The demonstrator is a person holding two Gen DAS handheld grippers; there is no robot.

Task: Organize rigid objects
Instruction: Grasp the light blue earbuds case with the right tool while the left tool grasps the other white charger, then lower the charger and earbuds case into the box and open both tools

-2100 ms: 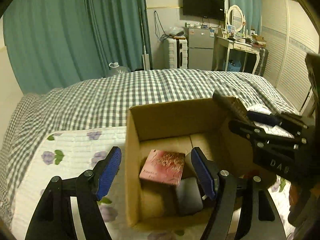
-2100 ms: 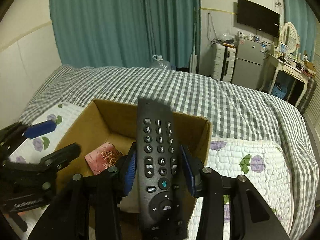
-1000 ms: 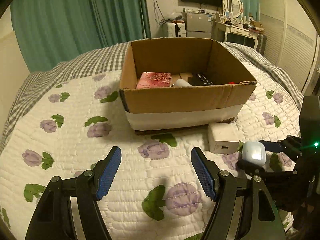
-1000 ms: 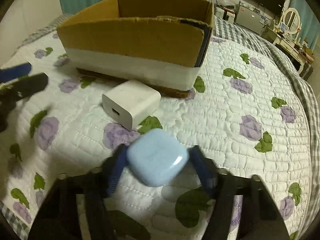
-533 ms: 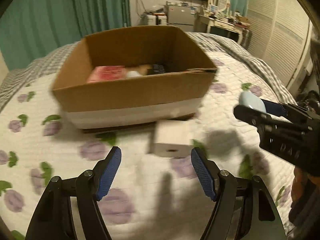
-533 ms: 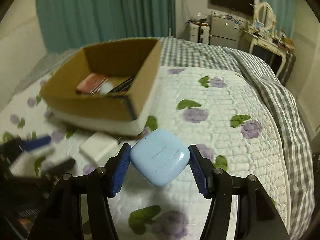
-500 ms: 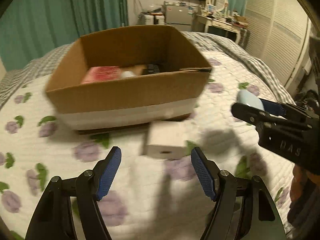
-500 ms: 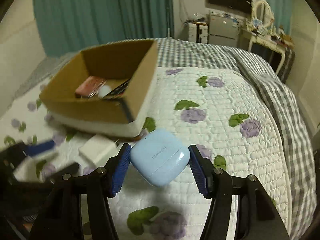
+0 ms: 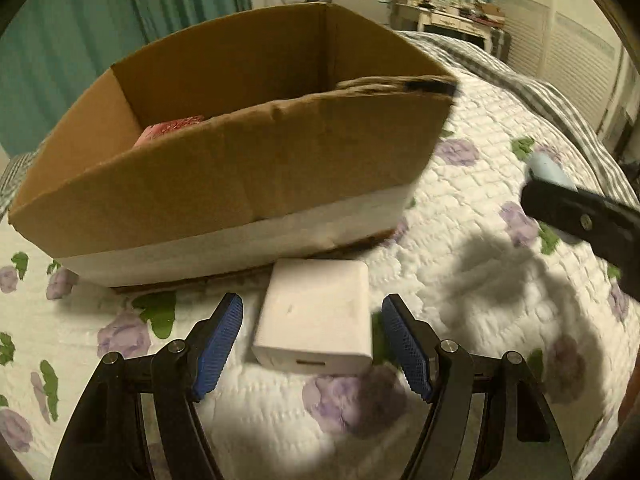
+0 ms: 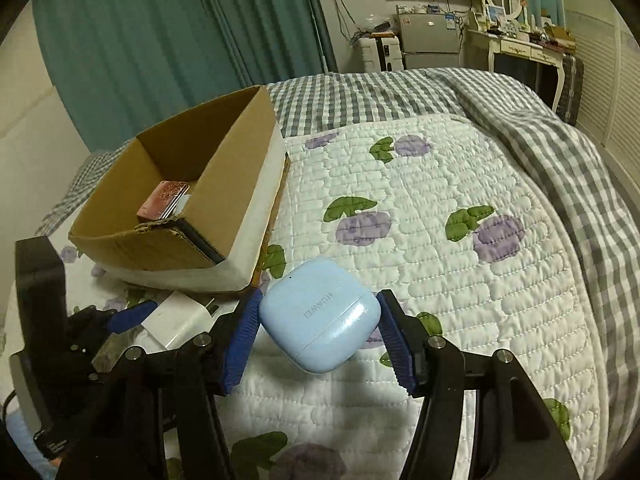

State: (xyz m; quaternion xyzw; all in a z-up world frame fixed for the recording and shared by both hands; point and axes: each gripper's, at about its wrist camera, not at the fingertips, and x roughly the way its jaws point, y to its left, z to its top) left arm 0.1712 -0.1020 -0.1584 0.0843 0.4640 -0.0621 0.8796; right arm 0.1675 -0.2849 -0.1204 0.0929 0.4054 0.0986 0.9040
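- Your left tool (image 9: 312,344) is spread wide around the white charger (image 9: 316,316) on the bed quilt (image 10: 440,200), ready to close.
- Your right tool (image 10: 318,330) pinches the blue earbud case (image 10: 320,324), lifted for the cardboard box (image 10: 240,184) nearby.

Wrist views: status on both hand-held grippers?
Left hand-held gripper open, straddling white charger. Right hand-held gripper shut on blue earbud case. Cardboard box unobstructed.

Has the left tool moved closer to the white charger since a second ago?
Yes. The left tool now straddles the white charger beside the cardboard box.
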